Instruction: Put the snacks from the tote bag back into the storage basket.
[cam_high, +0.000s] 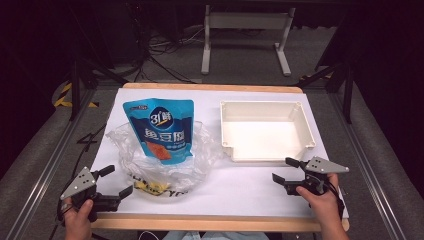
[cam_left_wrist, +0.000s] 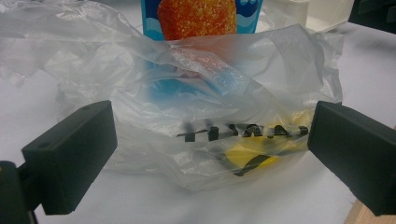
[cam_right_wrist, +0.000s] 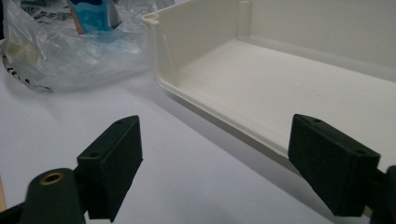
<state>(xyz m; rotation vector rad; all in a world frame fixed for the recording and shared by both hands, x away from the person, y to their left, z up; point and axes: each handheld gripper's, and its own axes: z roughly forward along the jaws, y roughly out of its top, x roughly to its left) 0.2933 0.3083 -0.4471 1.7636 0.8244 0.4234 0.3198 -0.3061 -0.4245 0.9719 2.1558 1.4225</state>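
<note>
A blue snack pouch (cam_high: 161, 127) with an orange picture lies partly inside a clear plastic bag (cam_high: 165, 167) on the white table cover; the pouch (cam_left_wrist: 205, 18) and bag (cam_left_wrist: 196, 116) with black lettering and something yellow inside appear close in the left gripper view. My left gripper (cam_high: 114, 181) stands open at the table's front left, just short of the bag. An empty cream-white tray (cam_high: 265, 107) sits at the right; its near rim (cam_right_wrist: 219, 116) faces my right gripper (cam_high: 284, 170), which is open near the tray's front right corner. Nothing is between either pair of jaws.
The bag's edge (cam_right_wrist: 51, 51) lies left of the tray in the right gripper view. The wooden table edge (cam_high: 210, 222) runs along the front. Beyond the table, a white desk frame (cam_high: 245, 35) and cables sit on the dark floor.
</note>
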